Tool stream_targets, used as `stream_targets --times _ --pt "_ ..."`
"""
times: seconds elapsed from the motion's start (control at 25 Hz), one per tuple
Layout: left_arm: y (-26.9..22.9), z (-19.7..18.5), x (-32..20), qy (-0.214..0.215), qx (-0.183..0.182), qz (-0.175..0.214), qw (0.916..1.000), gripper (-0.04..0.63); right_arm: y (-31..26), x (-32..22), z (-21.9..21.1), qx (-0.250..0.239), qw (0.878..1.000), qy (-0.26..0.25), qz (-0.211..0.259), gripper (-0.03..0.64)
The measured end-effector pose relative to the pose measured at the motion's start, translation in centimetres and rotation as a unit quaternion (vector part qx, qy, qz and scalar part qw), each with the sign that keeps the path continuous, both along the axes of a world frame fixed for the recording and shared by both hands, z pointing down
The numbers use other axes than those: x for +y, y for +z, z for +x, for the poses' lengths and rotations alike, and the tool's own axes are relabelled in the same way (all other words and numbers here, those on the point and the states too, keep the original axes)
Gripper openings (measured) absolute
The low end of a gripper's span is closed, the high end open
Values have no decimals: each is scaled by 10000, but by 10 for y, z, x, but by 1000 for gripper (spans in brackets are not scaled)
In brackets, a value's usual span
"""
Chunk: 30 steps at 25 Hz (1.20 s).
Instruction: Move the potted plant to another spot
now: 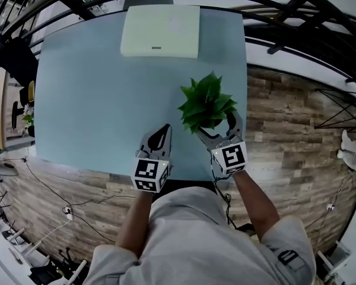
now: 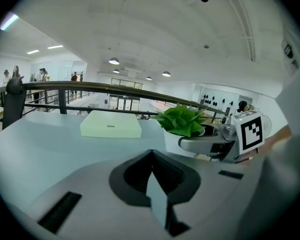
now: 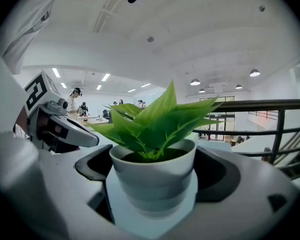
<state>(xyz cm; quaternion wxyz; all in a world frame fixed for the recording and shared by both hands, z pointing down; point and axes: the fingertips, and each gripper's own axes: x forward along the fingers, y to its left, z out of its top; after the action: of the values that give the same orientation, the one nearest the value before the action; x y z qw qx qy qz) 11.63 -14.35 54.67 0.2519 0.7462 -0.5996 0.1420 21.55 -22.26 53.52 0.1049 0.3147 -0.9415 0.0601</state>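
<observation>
Right gripper view shows the right hand-held gripper [image 3: 153, 186] clamping the potted plant [image 3: 151, 134].

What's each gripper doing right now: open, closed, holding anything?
Left gripper: closed, holding nothing.
Right gripper: closed on the potted plant, jaws on either side of its white pot.

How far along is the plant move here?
Done: right gripper has its jaws either side of the potted plant. In hand: the grasp; contact unclear, pot seemingly on the table. Left to do: lift, set down elsewhere. Idle left gripper shut, empty.
</observation>
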Motion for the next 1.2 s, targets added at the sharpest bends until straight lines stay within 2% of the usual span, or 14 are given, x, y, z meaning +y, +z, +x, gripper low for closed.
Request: stream_targets --times 0.16,0.44,0.64,0.96,1.2 --pt "-15 -20 20 -312 77 126 9994 12 -19 21 -22 -42 9995 -299 137 509" --pt "-58 -96 57 -1071 -15 561 9927 12 -48 57 -91 -263 9965 -786 149 509" --pt "-77 -158 104 -1643 -25 781 9833 12 -72 95 -156 -327 9909 -1269 299 509" --pt "-113 -221 185 -2256 -28 1224 9665 12 -125 168 -231 -490 9790 -1870 643 509" --pt "-132 -264 251 -2594 -106 1544 9533 12 -144 223 -274 -693 9733 -2090 646 509"
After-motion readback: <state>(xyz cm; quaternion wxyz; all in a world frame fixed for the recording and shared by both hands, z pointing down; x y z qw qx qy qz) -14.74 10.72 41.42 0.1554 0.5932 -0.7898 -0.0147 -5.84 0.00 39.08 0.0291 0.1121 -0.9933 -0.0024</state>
